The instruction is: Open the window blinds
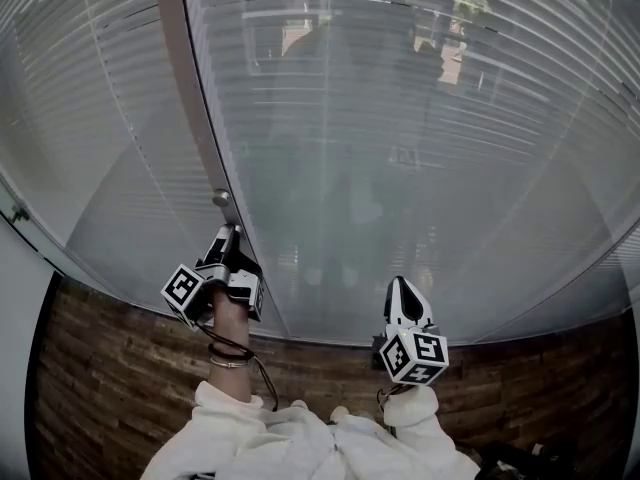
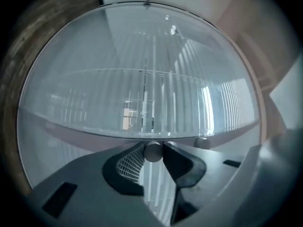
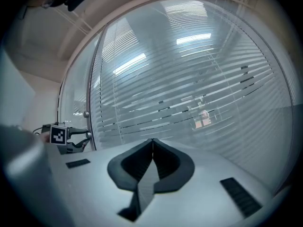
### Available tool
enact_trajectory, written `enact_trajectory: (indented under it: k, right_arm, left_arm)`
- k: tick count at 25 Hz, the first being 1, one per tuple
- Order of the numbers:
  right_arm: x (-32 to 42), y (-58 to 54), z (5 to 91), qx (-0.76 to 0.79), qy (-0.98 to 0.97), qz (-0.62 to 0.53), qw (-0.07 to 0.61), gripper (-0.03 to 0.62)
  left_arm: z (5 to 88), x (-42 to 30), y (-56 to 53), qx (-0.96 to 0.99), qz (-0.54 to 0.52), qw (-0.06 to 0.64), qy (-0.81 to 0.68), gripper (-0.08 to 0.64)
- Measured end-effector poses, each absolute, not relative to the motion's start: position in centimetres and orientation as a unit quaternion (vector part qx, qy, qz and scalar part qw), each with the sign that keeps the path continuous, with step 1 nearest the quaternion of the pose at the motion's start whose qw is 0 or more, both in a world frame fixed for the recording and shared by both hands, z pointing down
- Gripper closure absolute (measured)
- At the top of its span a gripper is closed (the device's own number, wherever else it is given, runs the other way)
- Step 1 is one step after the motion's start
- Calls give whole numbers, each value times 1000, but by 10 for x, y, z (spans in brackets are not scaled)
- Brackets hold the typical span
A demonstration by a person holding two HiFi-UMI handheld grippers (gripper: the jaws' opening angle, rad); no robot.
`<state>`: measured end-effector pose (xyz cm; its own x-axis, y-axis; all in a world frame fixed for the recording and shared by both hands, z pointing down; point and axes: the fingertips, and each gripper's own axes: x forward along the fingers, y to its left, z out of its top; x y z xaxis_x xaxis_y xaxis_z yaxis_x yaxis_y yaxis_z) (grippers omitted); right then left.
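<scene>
In the head view the window blinds [image 1: 400, 118] fill the upper field from 9 through 12 to 3 o'clock. They sit behind glass [image 1: 330, 258], their slats running level, with thin dark gaps between some of them in the right gripper view. A grey frame post [image 1: 185, 88] runs from 12 o'clock down toward the centre and splits the window into a narrow pane on the 9 o'clock side and a broad one on the 3 o'clock side.

The left tool [image 1: 230, 243] points up along the lower end of that post. Its jaws stand partly apart and are closed on a small round knob [image 2: 152, 152], with both pads touching it. A second knob [image 1: 220, 197] sits on the post just beyond the tool tip, at its 12 o'clock, and is not touched.

The right tool [image 1: 402, 290] hangs at about 5 o'clock, well apart from the left one, tip toward the broad pane. Its jaws meet in a closed line with nothing between them. Bare glass spreads around it, from the post out to the 3 o'clock edge.

The window's lower edge curves across at 6 o'clock – below it lies a brown brick-patterned surface [image 1: 120, 388]. A pale wall [image 1: 20, 308] closes the 8 o'clock side. White sleeves [image 1: 300, 438] bunch at the bottom edge.
</scene>
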<state>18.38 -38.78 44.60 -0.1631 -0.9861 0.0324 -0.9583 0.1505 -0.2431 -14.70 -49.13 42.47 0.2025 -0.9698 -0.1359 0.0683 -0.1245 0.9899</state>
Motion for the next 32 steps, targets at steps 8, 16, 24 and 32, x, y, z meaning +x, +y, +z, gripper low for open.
enact_trajectory:
  k: [8,16,24,32]
  right_arm:
    - [182,-385,443,-638,761,-100,62,580]
    - [164,-384,442,-627,768,-105,75,580]
    - [162,-378,441,-631,764,-108,84,581]
    - [159,-379,440,-637,758,-106,91,581]
  left_arm:
    - [413,-150,-482,742,-278,313,-523,430]
    - [423,-139,-470,643,356,-322,-597,382]
    - [422,-120,-486,591,448,-422,-522,382]
    - [425,-122,-487,580,450,-422,-532,435]
